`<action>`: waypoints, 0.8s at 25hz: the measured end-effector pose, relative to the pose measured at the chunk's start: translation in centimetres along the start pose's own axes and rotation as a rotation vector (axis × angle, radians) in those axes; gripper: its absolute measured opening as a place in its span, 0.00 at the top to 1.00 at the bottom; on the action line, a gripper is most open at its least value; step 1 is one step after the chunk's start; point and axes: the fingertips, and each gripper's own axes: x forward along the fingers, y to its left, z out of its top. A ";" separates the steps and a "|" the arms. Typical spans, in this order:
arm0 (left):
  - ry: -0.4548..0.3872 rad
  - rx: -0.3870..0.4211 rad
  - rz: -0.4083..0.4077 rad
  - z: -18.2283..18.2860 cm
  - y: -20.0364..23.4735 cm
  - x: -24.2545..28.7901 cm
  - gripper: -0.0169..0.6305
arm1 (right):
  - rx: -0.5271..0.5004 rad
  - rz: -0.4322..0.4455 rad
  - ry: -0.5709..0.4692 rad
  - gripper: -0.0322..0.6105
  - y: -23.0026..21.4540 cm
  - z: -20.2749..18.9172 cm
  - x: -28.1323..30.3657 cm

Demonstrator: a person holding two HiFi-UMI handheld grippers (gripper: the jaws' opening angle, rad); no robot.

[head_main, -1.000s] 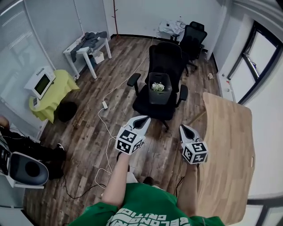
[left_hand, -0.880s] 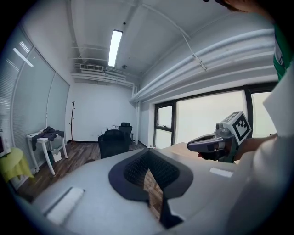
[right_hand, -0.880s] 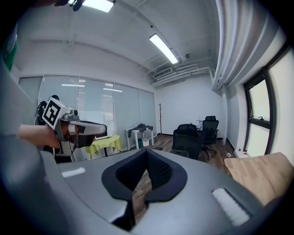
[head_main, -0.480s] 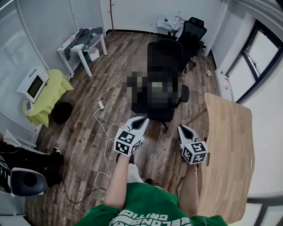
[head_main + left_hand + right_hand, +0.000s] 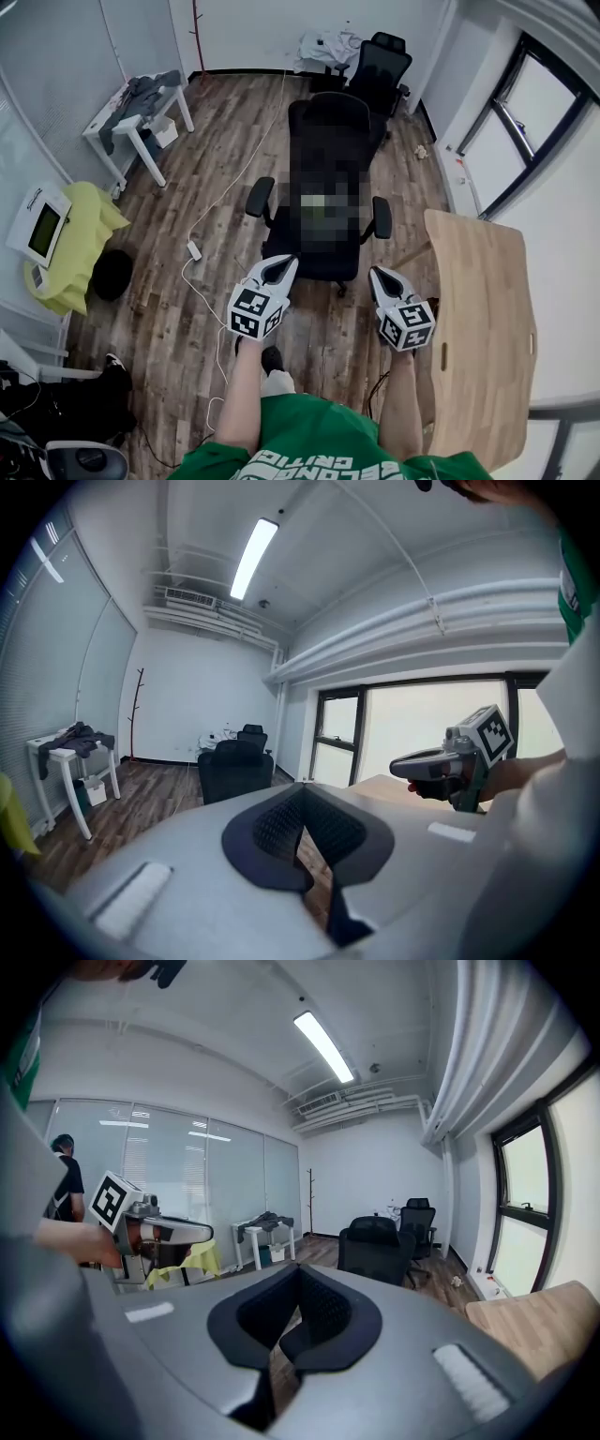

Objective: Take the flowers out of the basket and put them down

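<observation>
Looking down from the head, the left hand-held gripper (image 5: 279, 266) and right hand-held gripper (image 5: 379, 275) hover before a black chair (image 5: 319, 264); its blurred seat probably carries the basket (image 5: 325, 217) with flowers (image 5: 323, 200). A wooden counter (image 5: 483, 319) stands just right. Left gripper view: jaws together, nothing between. Right gripper view: likewise pressed together and empty.

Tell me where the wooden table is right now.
Head view, right side: the wooden table sits just right of the right gripper, with the black office chair to its left.
</observation>
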 end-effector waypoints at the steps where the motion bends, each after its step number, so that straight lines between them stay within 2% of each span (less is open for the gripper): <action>1: 0.000 -0.003 -0.005 0.1 0.9 0.5 0.95 | -0.002 -0.004 0.006 0.94 -0.1 0.2 1.0; 12: -0.003 -0.023 -0.057 1.0 9.6 2.7 0.95 | -0.008 -0.042 0.039 0.94 0.6 2.0 9.3; 20: -0.014 -0.038 -0.088 1.1 13.1 2.7 0.95 | -0.023 -0.067 0.062 0.94 2.4 1.9 12.2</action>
